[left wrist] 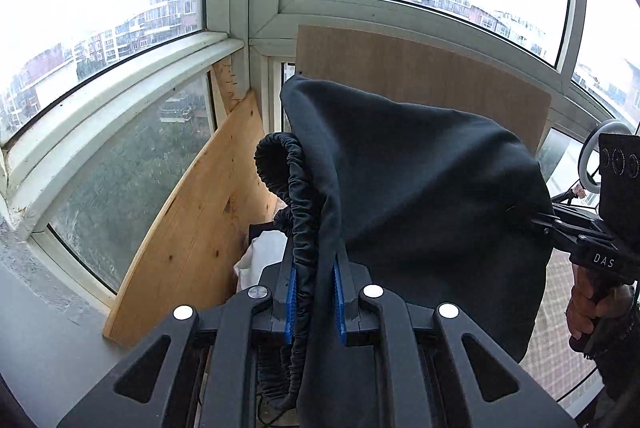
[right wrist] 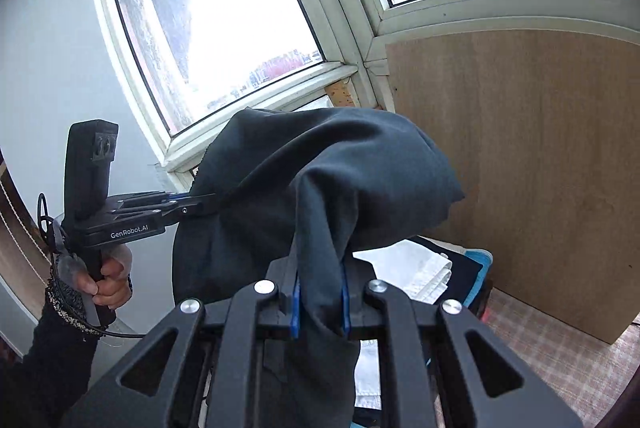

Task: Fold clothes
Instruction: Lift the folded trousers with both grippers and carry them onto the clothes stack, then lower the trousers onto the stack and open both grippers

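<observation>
Left gripper (left wrist: pixel 314 302): its blue pads squeeze the stretchy waistband of the dark pants (left wrist: pixel 420 180).
Right gripper (right wrist: pixel 320 312): it pinches the same pants at another spot.
Pants: up in the air between both grippers, by the window.
Folding: looks just begun; no fold made yet.
Containers: none seen; white cloth (right wrist: pixel 416 272) lies below.

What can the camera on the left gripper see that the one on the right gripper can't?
Only the left wrist view shows the garment's gathered elastic waistband, a pale plank leaning under the window, and the right gripper seen from the side. Only the right wrist view shows folded white cloth lying below, and the left gripper from the side. Both show the dark garment held up between the two shut grippers, the windows, and the brown board.
</observation>
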`<state>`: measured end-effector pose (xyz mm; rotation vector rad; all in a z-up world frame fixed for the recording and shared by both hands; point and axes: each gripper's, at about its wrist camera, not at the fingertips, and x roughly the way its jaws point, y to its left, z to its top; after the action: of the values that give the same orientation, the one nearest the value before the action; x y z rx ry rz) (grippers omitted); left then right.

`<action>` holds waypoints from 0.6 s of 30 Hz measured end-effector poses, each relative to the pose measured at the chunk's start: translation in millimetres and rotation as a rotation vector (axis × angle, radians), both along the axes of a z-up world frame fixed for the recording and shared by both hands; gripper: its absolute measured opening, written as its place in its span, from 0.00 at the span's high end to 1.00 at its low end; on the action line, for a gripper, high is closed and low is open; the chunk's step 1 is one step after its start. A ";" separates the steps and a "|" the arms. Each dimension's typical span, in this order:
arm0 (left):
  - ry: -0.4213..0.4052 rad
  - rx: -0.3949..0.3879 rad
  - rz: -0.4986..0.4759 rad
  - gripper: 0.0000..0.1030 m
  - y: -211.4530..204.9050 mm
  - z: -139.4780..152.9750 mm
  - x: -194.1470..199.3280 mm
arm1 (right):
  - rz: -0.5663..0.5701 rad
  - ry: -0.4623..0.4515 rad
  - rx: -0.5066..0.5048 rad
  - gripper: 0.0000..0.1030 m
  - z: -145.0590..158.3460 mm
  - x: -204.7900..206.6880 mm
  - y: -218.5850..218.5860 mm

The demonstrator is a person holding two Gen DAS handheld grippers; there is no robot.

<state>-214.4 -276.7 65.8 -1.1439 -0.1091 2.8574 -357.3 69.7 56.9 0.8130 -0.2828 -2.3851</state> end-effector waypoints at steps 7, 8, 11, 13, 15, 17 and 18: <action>-0.191 0.010 0.058 0.85 -21.9 -103.0 -90.0 | 0.014 -0.138 0.123 0.86 -94.0 -68.6 -14.8; -0.198 0.004 0.068 0.82 -23.9 -109.0 -95.9 | 0.022 -0.159 0.151 0.81 -103.4 -78.6 -15.8; -0.214 0.007 0.082 0.71 -31.1 -115.7 -107.4 | 0.028 -0.208 0.116 0.75 -107.3 -88.3 1.5; -0.207 -0.064 0.095 0.71 -32.0 -107.7 -107.2 | 0.028 -0.194 0.015 0.70 -96.4 -78.9 28.6; -0.177 -0.138 0.123 0.70 -34.9 -93.3 -100.9 | 0.002 -0.154 -0.061 0.60 -83.5 -66.8 57.8; -0.151 -0.185 0.140 0.73 -36.2 -77.6 -92.0 | -0.045 -0.128 -0.087 0.59 -74.4 -66.0 78.5; -0.145 -0.180 0.134 0.74 -34.0 -69.5 -86.1 | -0.063 -0.129 -0.093 0.59 -72.1 -68.9 86.6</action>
<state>-300.5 -310.7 -3.8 -1.4292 0.0690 2.9466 -426.2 156.3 -15.2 0.9283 -0.4744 -2.3622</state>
